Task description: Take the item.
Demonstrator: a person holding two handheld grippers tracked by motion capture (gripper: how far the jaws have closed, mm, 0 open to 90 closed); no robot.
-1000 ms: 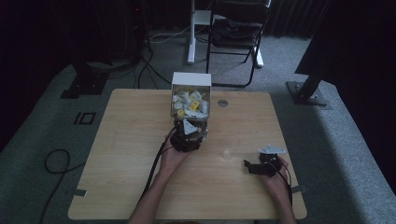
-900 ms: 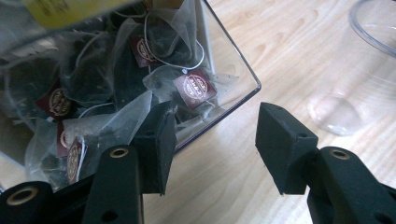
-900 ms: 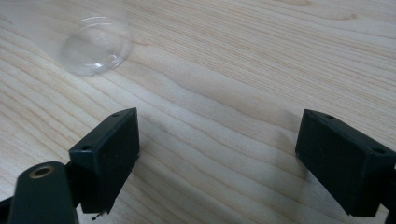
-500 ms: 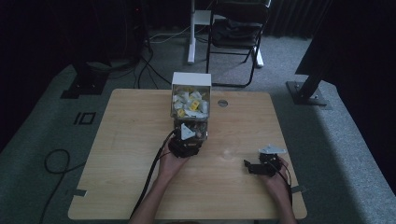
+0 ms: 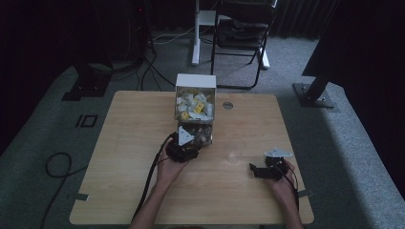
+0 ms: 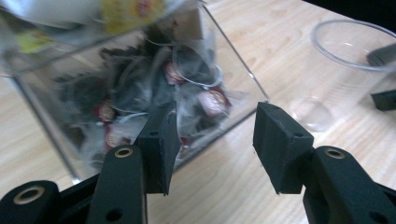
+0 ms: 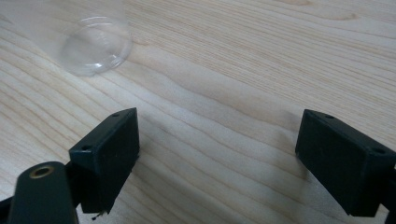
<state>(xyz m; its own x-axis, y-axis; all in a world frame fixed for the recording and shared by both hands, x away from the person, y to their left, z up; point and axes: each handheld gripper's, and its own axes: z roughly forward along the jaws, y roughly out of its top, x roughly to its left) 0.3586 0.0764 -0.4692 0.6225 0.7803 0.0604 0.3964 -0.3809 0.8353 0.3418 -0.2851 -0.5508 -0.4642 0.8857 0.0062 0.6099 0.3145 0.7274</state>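
Box: a clear box (image 5: 195, 114) of tea bags stands at the centre of the frame in the high view, on my desk (image 5: 124, 143).
Left tongs: my left tongs (image 6: 217, 135) sit just below the box's near wall, jaws apart, nothing between them.
Cup: a clear cup (image 5: 234, 153) stands right of centre.
Right tongs: my right tongs (image 7: 217, 158) gape wide over bare wood, lower right.
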